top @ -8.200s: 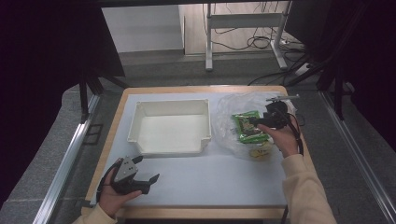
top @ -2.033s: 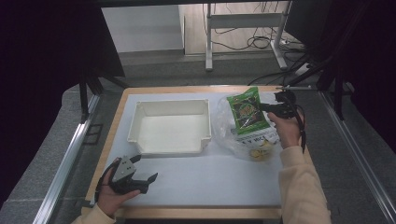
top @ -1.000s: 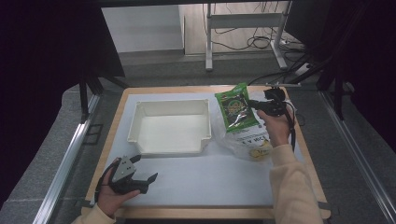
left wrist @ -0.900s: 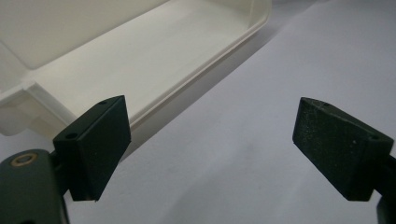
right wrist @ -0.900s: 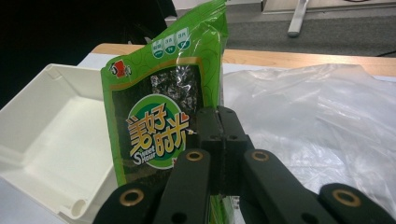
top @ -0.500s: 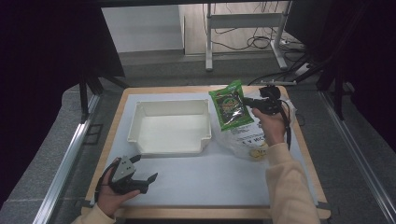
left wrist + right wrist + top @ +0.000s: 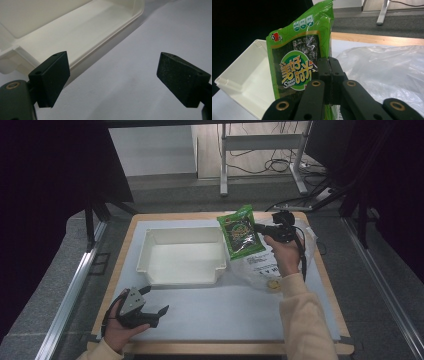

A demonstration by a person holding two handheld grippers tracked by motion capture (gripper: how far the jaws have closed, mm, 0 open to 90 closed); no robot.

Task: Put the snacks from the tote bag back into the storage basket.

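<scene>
Clearly held aloft: green snack packet (image 7: pixel 242 231), clamped at one edge between the closed jaws of the right gripper (image 7: pixel 263 228), hanging above the right end of the white tray (image 7: pixel 181 256) and the near edge of the clear plastic bag (image 7: pixel 300 251). Seen again in the right gripper view, packet (image 7: pixel 300 61) standing tall and upright, jaws of the right gripper (image 7: pixel 329 72) pinched on its lower right margin, white tray (image 7: pixel 244 80) down and to the left, crumpled plastic bag (image 7: pixel 387 67) off to the right.

Key relation, judged from the high view: tray lying directly to the left of the packet, touching distance below and beside it, so only a short carry leftward and a lowering needed if the tray is the goal. Long axis of the packet running roughly away from the person, tilted a little; long axis of the tray running left to right, so probably a turn of the wrist wanted before laying it flat inside.

Left gripper (image 7: pixel 148 309) resting low on the surface (image 7: pixel 225 315) at the near left corner, jaws spread wide with nothing between them; same wide gap in the left gripper view (image 7: pixel 112 82), tray wall (image 7: pixel 82 45) just ahead. Right hand (image 7: pixel 286 256) plainly the nearer, already carrying the thing.
</scene>
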